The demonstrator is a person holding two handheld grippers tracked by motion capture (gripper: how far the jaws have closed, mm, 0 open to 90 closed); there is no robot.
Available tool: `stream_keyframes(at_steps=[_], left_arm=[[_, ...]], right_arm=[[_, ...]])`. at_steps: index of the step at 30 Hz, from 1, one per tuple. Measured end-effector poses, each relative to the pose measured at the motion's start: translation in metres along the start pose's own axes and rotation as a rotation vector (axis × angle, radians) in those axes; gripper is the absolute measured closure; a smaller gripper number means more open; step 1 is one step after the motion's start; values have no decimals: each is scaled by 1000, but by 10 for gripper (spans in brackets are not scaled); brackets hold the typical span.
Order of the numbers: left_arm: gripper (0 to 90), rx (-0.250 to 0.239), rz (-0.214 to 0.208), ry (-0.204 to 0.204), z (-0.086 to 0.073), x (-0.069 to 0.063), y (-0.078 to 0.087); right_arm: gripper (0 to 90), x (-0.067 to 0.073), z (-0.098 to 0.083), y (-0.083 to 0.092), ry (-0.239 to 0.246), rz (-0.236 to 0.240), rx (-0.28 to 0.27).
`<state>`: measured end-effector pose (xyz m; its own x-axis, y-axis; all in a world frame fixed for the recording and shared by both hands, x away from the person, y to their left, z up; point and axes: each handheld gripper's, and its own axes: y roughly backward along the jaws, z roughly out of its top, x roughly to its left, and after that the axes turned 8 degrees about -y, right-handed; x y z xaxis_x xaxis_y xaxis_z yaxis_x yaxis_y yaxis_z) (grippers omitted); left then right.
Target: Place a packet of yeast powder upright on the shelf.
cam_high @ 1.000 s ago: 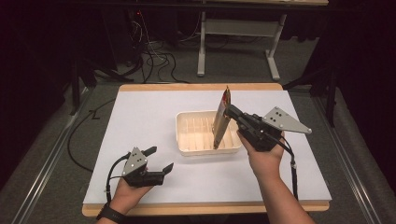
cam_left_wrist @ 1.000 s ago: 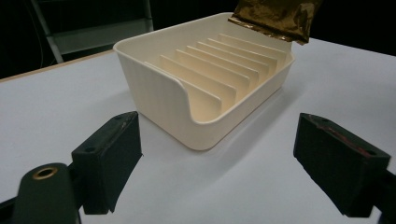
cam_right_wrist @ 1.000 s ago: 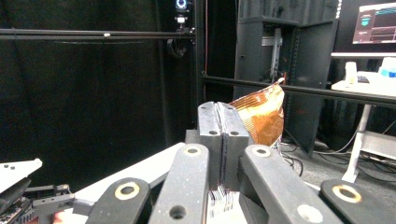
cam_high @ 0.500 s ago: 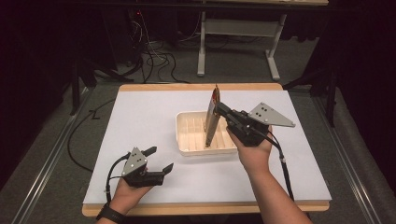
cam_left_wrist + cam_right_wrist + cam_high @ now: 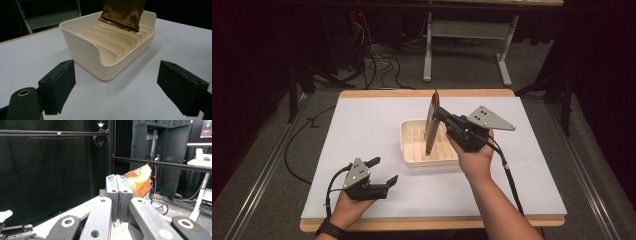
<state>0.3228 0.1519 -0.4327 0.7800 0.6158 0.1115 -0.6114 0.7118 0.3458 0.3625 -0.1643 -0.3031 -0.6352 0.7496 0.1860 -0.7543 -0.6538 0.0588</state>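
A flat golden-brown pouch (image 5: 430, 125) hangs upright and edge-on over a cream tray (image 5: 411, 152) with divider ribs at the table's middle. My right gripper (image 5: 437, 113) is shut on the pouch's upper part, coming in from the tray's right. In the right gripper view the jaws (image 5: 119, 185) are pressed together with the crinkled pouch (image 5: 140, 182) sticking out beyond them. In the left gripper view the pouch's lower edge (image 5: 123, 13) sits just over the far ribs of the tray (image 5: 82, 47). My left gripper (image 5: 383, 170) rests open on the table front left, nothing between its jaws (image 5: 123, 82).
The white table mat (image 5: 362, 125) has a wooden edge (image 5: 432, 223) at the front. Beyond the table stand grey desk legs (image 5: 428, 50) and loose cables (image 5: 377, 62) on the floor. A cable (image 5: 511, 182) trails from the right gripper.
The right gripper has carried the pouch leftward and slightly down, from the tray's right side to over its middle. The left gripper has kept still.
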Motion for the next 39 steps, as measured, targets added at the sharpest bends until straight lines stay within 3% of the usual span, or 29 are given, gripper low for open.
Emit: stream_keyframes(at_steps=[19, 39], left_arm=[[155, -2, 1, 4, 0, 1, 2], [156, -3, -5, 1, 0, 1, 2]], right_arm=[[900, -10, -18, -28, 11, -35, 44], [900, -23, -45, -40, -46, -62, 102]])
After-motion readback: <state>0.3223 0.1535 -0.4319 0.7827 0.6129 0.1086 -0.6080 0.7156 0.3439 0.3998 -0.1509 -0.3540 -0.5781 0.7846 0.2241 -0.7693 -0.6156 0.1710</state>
